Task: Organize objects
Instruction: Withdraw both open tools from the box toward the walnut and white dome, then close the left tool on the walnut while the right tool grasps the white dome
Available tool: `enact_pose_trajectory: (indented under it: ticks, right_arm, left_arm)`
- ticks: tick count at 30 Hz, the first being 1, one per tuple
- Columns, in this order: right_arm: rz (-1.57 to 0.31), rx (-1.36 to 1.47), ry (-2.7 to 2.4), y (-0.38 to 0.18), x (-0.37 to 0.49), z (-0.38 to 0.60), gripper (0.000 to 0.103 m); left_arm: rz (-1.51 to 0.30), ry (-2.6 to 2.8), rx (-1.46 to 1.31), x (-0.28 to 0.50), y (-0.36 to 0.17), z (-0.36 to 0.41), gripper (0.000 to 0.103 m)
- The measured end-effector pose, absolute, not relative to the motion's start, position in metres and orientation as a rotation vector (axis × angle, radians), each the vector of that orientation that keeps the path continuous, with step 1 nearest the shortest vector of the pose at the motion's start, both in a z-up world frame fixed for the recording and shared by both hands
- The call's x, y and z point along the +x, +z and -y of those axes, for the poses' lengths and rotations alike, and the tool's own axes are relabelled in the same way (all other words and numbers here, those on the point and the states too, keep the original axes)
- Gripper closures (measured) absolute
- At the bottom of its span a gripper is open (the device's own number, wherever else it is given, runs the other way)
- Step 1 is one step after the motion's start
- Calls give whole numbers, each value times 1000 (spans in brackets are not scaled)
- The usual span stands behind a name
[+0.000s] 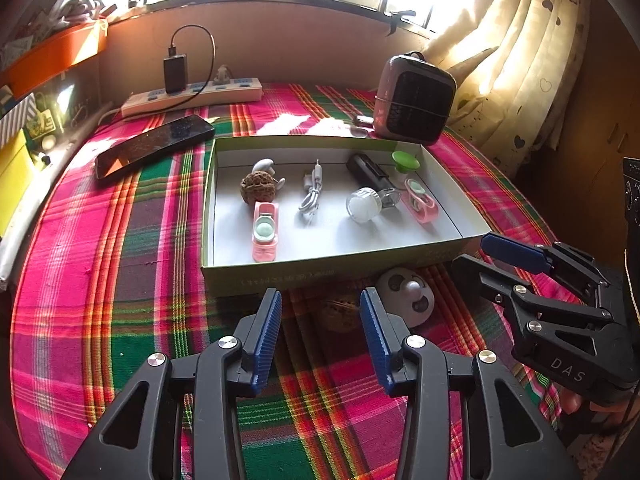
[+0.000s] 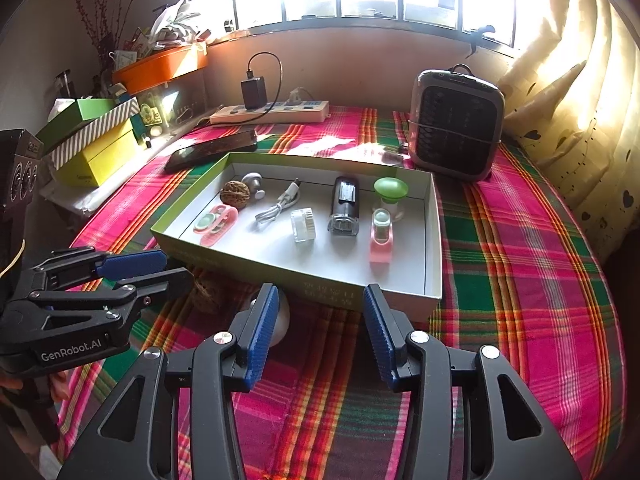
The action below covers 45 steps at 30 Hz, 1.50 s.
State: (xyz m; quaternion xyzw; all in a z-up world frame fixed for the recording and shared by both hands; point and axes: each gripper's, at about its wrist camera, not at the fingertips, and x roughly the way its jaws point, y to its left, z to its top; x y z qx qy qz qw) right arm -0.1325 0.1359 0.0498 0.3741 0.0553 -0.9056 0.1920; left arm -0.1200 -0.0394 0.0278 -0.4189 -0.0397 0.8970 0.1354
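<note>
two strays outside the box, left tool nearer the walnut

a shallow open box [image 1: 224, 276] sits on the plaid-covered tabletop [image 1: 100, 280], already holding a row of small things: a walnut, pink clips, a coiled white cable, a small clear jar, a dark lighter-like case and a green suction cup. two items lie outside it, on the cloth just in front of its near wall: a second walnut [image 1: 340, 314] and a round white gadget [image 1: 408, 296] with a small nub at its middle, the two close beside each other.

in the left wrist view the walnut lies straight ahead of the left tool [image 1: 320, 316], in line with the gap between its blue pads and a little beyond their tips; the white gadget is ahead and to the right of it. the walnut is roundish, so no long axis governs the approach. the left tool stands partly open and empty, touching nothing.

in the right wrist view the right tool [image 2: 320, 312] is likewise partly open and empty; the white gadget [image 2: 282, 316] peeks out behind its left pad, and the walnut [image 2: 208, 292] lies further left, beneath the left tool [image 2: 176, 268].

by position, the left tool looks better placed for the walnut and the right for the gadget; either would then go over the near wall into the box.
</note>
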Motion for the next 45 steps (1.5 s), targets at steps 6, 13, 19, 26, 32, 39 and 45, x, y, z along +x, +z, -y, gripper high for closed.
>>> enact_pose_trajectory:
  ticks: [6,13,19,26,32,39,45]
  right_arm:
    - [-142,1070,-2539,44,-130,-139,57]
    - [-126,1090,-2539,39,-128,-144,57]
    - [-127,1098,-2539,38,-129,-145,57]
    - [-126,1107,-2535,36,-131,-143,57]
    - [-131,1113,-2532,35,-130,-140,57]
    - [-132,1110,-2523,36,-129,-134,57]
    - [-114,1104,-2490,35,-130,-123,57]
  left_arm:
    - [129,2568,-1251,-121,18,36,63]
    - [124,2551,-1280,-129,10,30,63]
    - [111,2551,-1287,-134,7,26,63]
    - [107,2557,-1278,-138,6,26,63]
    - [139,2563,-1283,-138,6,31,68]
    - [153,2588,-1284,-135,5,40,75]
    - [179,2607,-1282,-133,5,54,75]
